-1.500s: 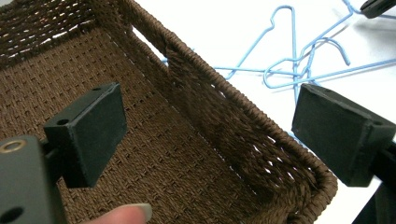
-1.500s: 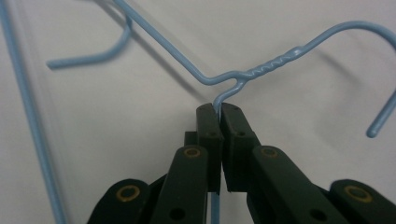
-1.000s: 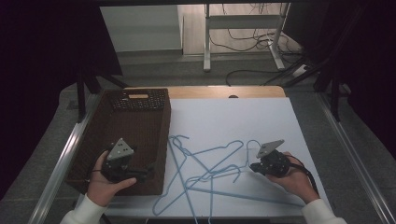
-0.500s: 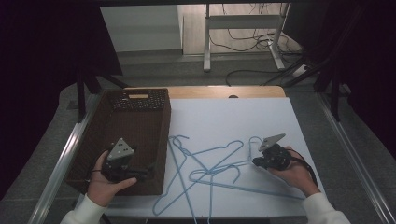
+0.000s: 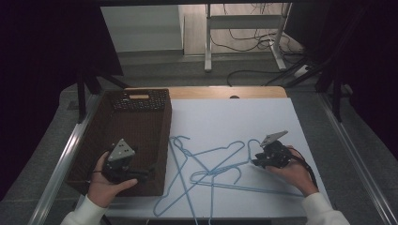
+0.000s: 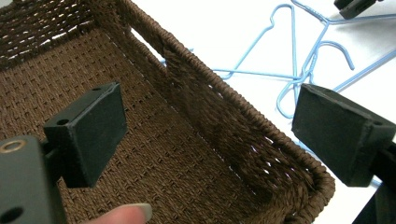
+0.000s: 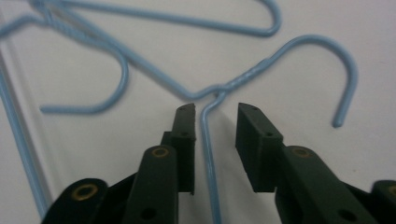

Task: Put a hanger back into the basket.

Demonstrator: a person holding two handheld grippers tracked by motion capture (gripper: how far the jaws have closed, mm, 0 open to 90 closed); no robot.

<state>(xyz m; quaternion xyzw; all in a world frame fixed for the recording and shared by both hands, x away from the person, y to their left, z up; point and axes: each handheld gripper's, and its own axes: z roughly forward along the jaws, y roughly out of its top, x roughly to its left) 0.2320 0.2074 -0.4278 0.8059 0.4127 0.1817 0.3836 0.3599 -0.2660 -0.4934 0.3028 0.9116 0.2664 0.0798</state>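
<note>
Light-blue wire hangers (image 5: 213, 171) lie flat, tangled on the white tabletop; hooks overlap, beside the basket.

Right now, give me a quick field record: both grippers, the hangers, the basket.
left gripper: open, holds nothing, fingers over the basket's near corner
right gripper: open, fingers astride a hanger wire just below the neck, not closed on it
hangers: light blue wire, several tangled flat on the white table
basket: brown woven, left of the hangers, visible part empty

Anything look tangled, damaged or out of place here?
The blue wire hangers lie in a crossed, overlapping heap on the table beside the basket, not side by side. Nothing looks bent or broken.
</note>
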